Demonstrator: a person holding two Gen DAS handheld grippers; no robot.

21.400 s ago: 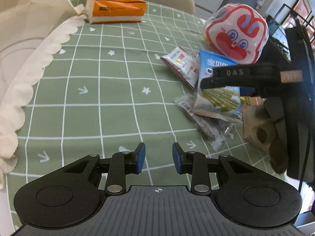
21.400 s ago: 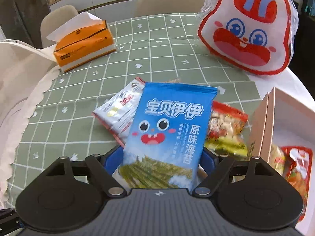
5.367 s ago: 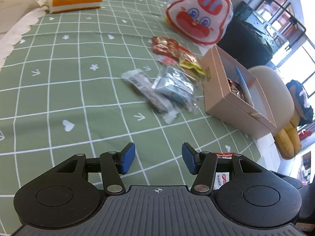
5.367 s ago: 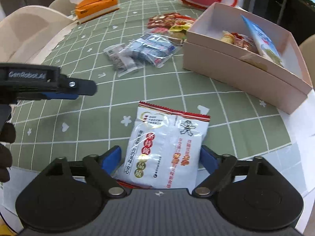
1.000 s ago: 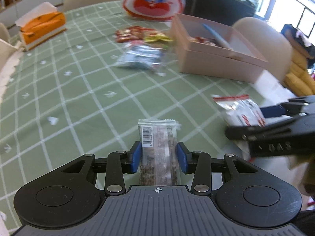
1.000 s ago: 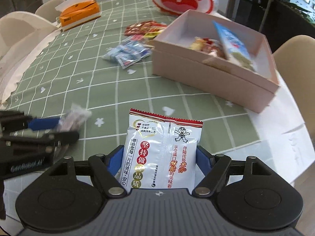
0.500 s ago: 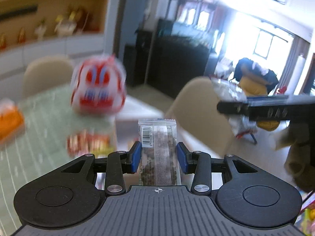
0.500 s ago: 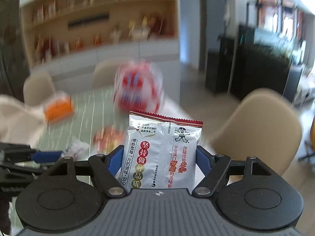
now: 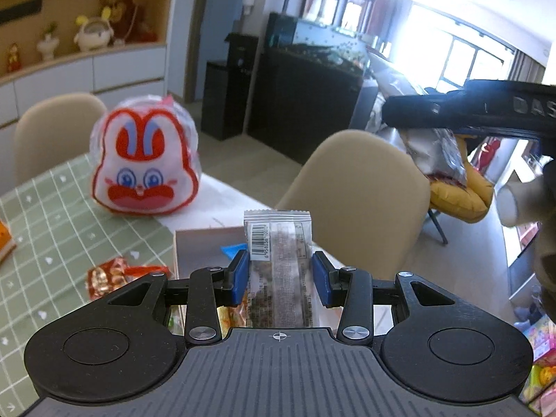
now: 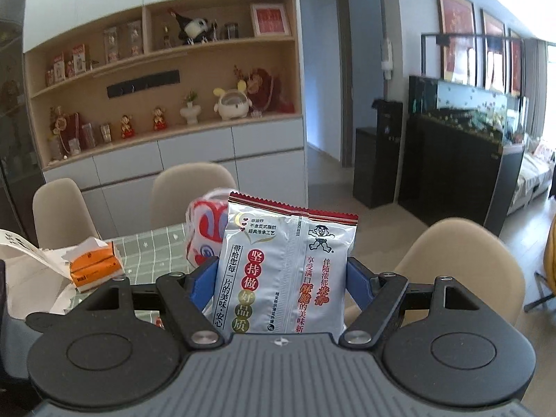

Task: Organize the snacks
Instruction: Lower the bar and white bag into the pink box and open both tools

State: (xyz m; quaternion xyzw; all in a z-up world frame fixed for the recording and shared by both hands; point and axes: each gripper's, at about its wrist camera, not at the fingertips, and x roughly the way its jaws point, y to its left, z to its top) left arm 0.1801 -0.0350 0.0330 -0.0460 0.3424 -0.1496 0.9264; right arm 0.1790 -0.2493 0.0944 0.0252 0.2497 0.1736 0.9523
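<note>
Two packets were held aloft, one per gripper.

Left wrist view: left gripper (image 9: 280, 278), jaws pinching a narrow clear snack bar packet (image 9: 280, 271) upright by its long edges, raised over the pink box (image 9: 205, 243), presumably for dropping in. A blue packet (image 9: 233, 250) showed inside. Rabbit-faced bag (image 9: 142, 166) and a red snack packet (image 9: 111, 274) lay on the green checked tablecloth (image 9: 52, 236).

Right wrist view: right gripper (image 10: 280, 286), jaws clamped on a silver rice-cracker packet (image 10: 283, 271), upright, label legible, lifted well off the table; orange tissue pack (image 10: 93, 264) sat beyond.

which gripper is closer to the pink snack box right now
Left. The left gripper holds its bar directly over the pink box; the right gripper is off to the right and higher up.
</note>
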